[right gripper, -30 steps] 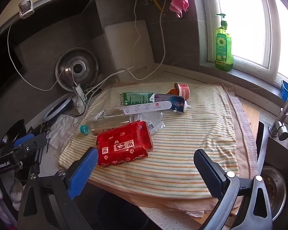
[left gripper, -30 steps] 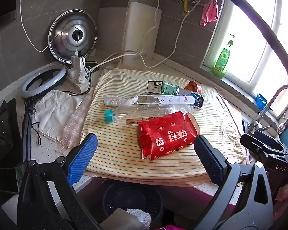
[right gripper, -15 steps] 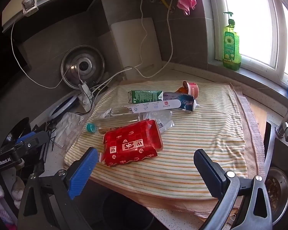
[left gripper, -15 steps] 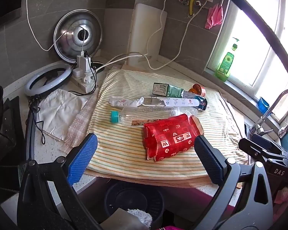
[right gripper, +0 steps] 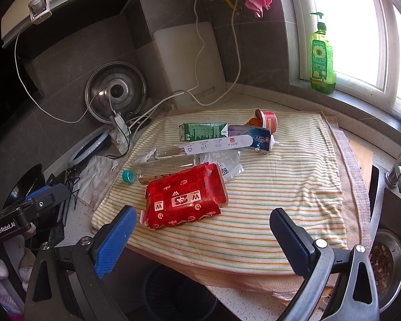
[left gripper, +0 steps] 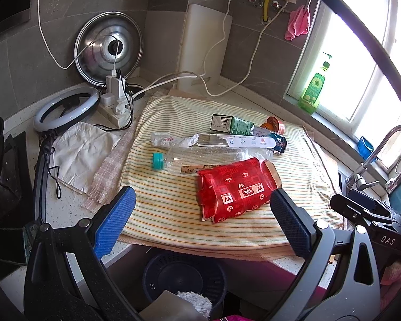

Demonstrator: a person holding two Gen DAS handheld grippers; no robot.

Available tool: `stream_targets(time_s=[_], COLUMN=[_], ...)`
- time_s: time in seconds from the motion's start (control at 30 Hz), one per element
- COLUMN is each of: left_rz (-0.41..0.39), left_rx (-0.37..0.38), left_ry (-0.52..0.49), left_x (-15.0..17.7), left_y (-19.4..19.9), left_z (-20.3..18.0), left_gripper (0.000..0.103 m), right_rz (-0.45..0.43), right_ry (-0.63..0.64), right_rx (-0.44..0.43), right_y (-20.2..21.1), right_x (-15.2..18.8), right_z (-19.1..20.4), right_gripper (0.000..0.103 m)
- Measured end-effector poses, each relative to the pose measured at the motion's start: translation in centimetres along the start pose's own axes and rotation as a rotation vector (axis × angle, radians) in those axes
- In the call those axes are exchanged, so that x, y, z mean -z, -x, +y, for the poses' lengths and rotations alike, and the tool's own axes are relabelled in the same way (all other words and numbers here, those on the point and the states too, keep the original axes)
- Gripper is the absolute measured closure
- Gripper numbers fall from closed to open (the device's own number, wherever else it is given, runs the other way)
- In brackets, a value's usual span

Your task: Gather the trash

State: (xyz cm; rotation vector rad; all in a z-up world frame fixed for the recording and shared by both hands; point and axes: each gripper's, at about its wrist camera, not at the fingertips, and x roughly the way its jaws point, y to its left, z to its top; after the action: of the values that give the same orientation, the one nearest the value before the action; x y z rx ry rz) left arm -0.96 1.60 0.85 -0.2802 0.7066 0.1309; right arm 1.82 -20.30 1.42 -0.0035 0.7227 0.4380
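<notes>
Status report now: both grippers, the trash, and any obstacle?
Left gripper open, empty, short of the cloth. Right gripper open, empty. Red wrapper nearest, lying on striped cloth; clear bottle just behind it. Nothing in the way.

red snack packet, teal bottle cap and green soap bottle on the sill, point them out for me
Red crumpled snack packet [right gripper: 185,199], right wrist view, centre of its printed face.
Teal plastic bottle cap [left gripper: 158,160], left wrist view, its side.
Green dish soap bottle [right gripper: 321,60], right wrist view, its label.

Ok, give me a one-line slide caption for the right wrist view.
Open right gripper hovers over striped towel strewn with trash: red packet, clear bottle, toothpaste tube, green carton.
</notes>
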Motion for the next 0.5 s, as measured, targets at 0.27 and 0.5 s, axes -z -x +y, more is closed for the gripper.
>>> stream_targets(time_s=[0.27,0.5], left_rz=[0.004,0.004], left_rx=[-0.001,0.001], left_ry=[0.001,0.001], left_x=[0.02,0.08], left_y=[-0.03,-0.04], left_z=[-0.32,-0.32], left_gripper=[0.001,0.001], right_rz=[0.005,0.013], right_ry=[-0.007,-0.017], right_rx=[-0.006,-0.008], right_y=[0.01,-0.10], right_x=[0.21,0.31], right_z=[-0.22,-0.41], right_gripper=[0.002,0.002])
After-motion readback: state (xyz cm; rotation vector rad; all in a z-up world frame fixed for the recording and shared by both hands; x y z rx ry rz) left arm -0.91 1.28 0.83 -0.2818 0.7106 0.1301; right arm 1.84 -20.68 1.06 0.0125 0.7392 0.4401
